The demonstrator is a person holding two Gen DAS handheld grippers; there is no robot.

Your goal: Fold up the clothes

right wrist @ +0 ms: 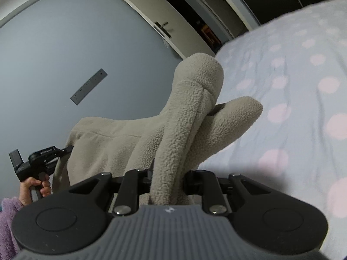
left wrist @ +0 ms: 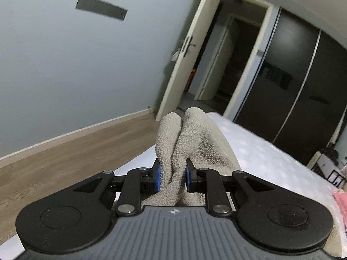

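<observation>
Left wrist view: left gripper (left wrist: pixel 173 176) low at centre, blue pads (left wrist: pixel 159 177) clamped on a bunched fold of beige fleece garment (left wrist: pixel 195 138), which rises in two soft humps toward mid-frame and drapes down to the right. Beneath and to the right, a bed (left wrist: pixel 271 151) in pale cover with faint pink dots, running to the right edge. Wooden floor (left wrist: pixel 65 162) across the lower left, white skirting above it, then a grey-blue wall (left wrist: pixel 76 54) with a grey strip (left wrist: pixel 101 7) mounted at upper left. Open cream door (left wrist: pixel 190 49) at centre top with a dark handle, dark doorway just right of it. Dark sliding wardrobe doors (left wrist: pixel 303 75) filling the upper right. Small clutter at the far right edge, too blurred to name; a bit of pink cloth (left wrist: pixel 340 201) on the bed at right.

Right wrist view: right gripper (right wrist: pixel 168 183) at lower centre, closed on the same fleece; pads hidden behind thick cloth. Garment stretched leftward as a raised sheet, its far corner pinched by the left gripper (right wrist: pixel 69 148) at lower left, blocking much of the wall behind. Left hand (right wrist: pixel 38 186) wrapped round the handle, purple fuzzy sleeve (right wrist: pixel 8 216) in the bottom left corner. Dotted bed cover filling the right half.
</observation>
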